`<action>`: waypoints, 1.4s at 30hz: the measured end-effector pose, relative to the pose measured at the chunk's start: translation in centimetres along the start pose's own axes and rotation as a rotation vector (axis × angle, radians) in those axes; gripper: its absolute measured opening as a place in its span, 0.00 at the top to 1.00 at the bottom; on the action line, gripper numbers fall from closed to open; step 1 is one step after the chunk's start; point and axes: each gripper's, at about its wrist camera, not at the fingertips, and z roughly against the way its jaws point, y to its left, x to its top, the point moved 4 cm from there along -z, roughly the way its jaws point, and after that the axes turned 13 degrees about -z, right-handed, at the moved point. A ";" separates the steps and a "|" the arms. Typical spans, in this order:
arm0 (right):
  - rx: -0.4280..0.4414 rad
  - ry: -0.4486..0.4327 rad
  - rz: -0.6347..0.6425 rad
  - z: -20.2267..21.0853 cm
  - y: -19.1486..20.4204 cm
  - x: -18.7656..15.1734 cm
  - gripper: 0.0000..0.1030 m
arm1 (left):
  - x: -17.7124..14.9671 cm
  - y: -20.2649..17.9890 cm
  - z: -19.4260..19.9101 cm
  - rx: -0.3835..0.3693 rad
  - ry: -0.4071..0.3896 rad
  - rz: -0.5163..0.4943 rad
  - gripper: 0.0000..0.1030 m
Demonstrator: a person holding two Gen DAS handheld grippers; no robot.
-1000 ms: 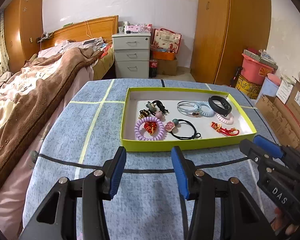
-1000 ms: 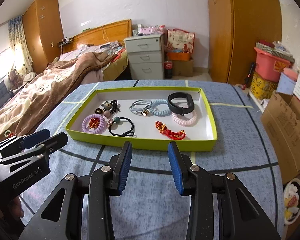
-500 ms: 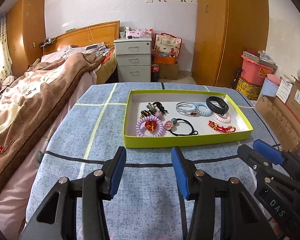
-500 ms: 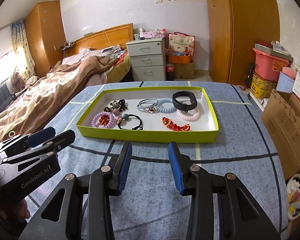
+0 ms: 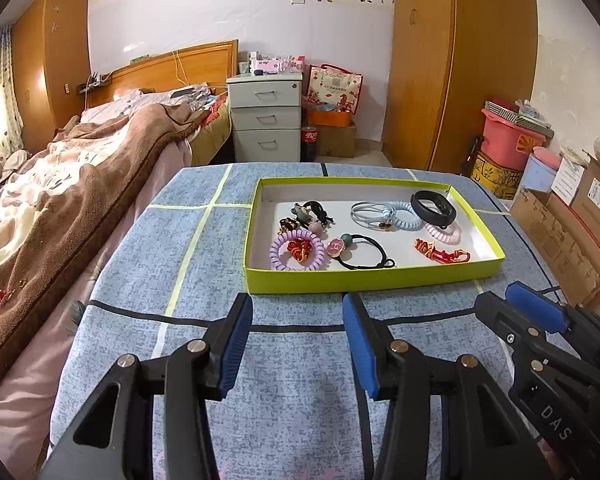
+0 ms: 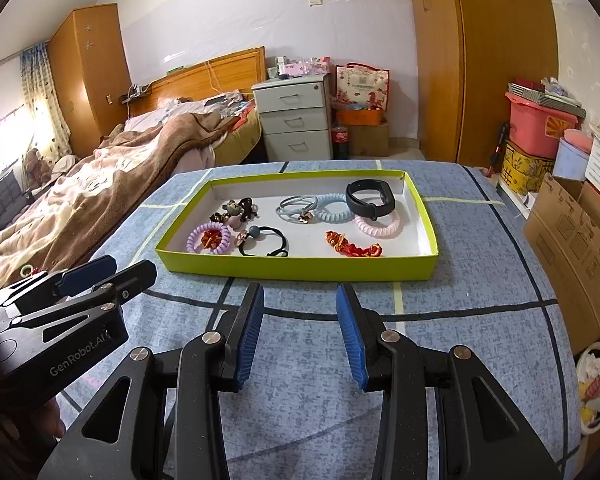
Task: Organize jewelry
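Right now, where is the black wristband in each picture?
Left wrist view: the black wristband lies in the far right corner of the green tray, right of centre.
Right wrist view: the black wristband is in the same far right corner, near the middle.
Shared landmark: the pink coil hair tie it overlaps.

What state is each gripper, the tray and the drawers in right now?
left gripper: open, nothing between its fingers, above the cloth
right gripper: open, empty, short of the tray
green tray: lidless, flat on the table, holding all the hair ties and bands
black band: lying partly on the pink coil tie
grey drawer unit: all three drawers shut
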 end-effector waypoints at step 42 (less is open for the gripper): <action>0.000 0.011 -0.007 0.2 -0.2 -0.1 0.62 | -0.1 -0.1 -0.1 -0.005 0.016 -0.012 0.52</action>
